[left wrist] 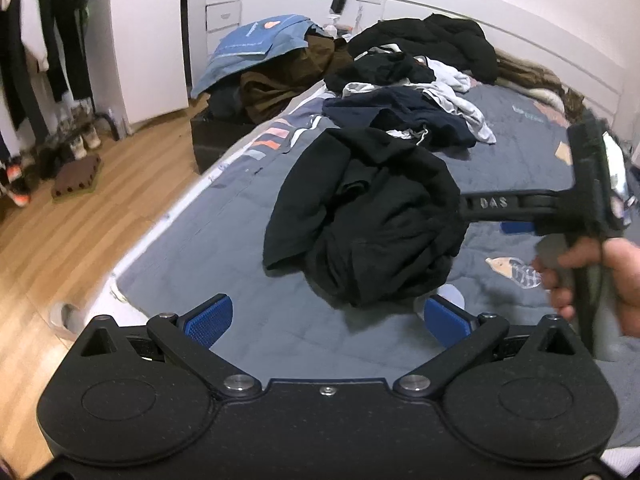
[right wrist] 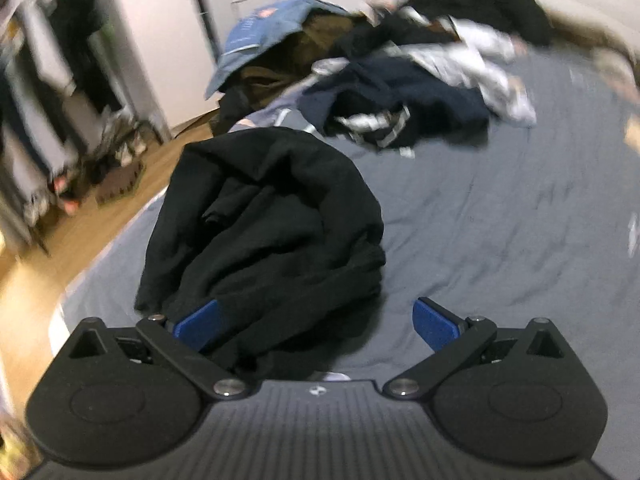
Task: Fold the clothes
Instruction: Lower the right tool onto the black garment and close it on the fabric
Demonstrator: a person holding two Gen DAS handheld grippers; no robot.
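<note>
The left hand-held gripper [left wrist: 326,320] is hovering with its blue pads spread wide over the grey bed [left wrist: 224,240], nothing between them. Just ahead, a crumpled black garment [left wrist: 368,216] is lying in a heap. From the right, the right hand-held gripper [left wrist: 472,208] is reaching into it, a hand [left wrist: 596,276] gripping its handle.
</note>
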